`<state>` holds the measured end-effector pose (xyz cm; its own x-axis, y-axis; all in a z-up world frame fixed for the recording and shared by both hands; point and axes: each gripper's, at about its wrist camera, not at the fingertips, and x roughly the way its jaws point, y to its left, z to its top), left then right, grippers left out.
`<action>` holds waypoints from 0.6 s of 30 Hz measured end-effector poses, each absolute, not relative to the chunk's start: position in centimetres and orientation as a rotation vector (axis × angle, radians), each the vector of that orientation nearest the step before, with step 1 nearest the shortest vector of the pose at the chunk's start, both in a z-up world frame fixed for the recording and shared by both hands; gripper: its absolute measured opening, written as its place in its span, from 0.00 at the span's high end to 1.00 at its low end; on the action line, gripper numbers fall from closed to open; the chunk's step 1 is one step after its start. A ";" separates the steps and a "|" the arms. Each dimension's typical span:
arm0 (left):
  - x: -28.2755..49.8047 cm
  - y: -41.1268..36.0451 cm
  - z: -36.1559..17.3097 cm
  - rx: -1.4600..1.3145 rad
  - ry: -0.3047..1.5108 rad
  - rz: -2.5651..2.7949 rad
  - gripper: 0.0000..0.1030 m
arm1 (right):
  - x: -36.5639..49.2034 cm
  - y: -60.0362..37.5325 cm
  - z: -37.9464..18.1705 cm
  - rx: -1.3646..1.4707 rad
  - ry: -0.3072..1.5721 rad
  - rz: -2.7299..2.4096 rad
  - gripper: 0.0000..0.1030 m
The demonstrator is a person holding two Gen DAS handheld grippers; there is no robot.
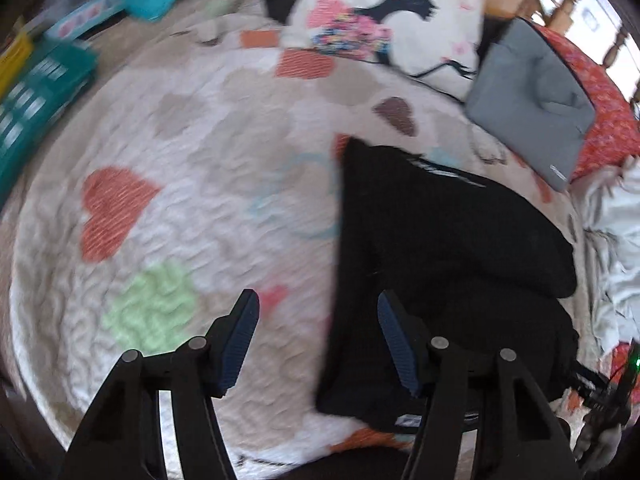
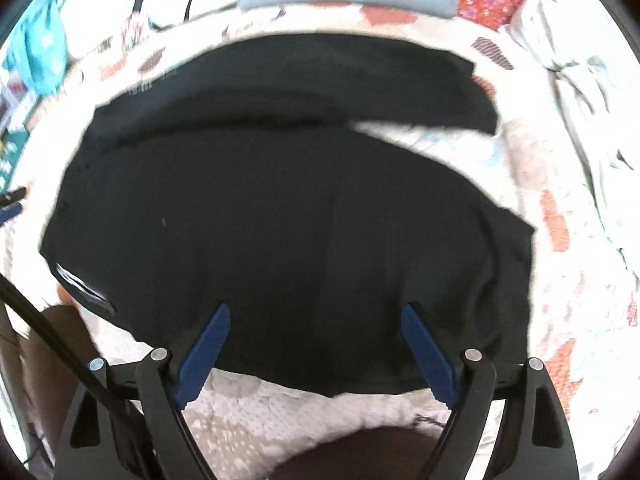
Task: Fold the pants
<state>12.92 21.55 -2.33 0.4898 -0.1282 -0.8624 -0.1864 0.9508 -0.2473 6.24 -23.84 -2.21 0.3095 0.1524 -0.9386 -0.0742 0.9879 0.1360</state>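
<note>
The black pants (image 2: 260, 208) lie flat on a quilted bedspread with coloured hearts (image 1: 168, 184). One layer is folded over another, with a white label at the left corner. In the left wrist view the pants (image 1: 432, 248) lie to the right. My left gripper (image 1: 318, 300) is open and empty, above the pants' left edge. My right gripper (image 2: 316, 312) is open and empty, above the near edge of the pants.
A printed cushion (image 1: 384, 20) and a grey pad (image 1: 532, 96) on a red cushion (image 1: 612, 120) lie at the far side. Teal boxes (image 1: 32, 96) sit at the left. Crumpled white cloth (image 2: 576, 92) lies to the right.
</note>
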 end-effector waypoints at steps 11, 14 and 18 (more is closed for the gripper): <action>24.0 15.7 -3.1 -0.172 1.067 -0.088 0.41 | 17.1 -33.3 0.0 0.224 1.155 0.077 0.18; 26.9 14.2 -2.9 -0.134 1.066 -0.140 0.41 | 20.8 -33.9 0.1 0.240 1.145 0.104 0.18; 30.6 11.5 -3.3 -0.074 1.085 -0.222 0.41 | 25.4 -32.8 -0.7 0.250 1.148 0.162 0.18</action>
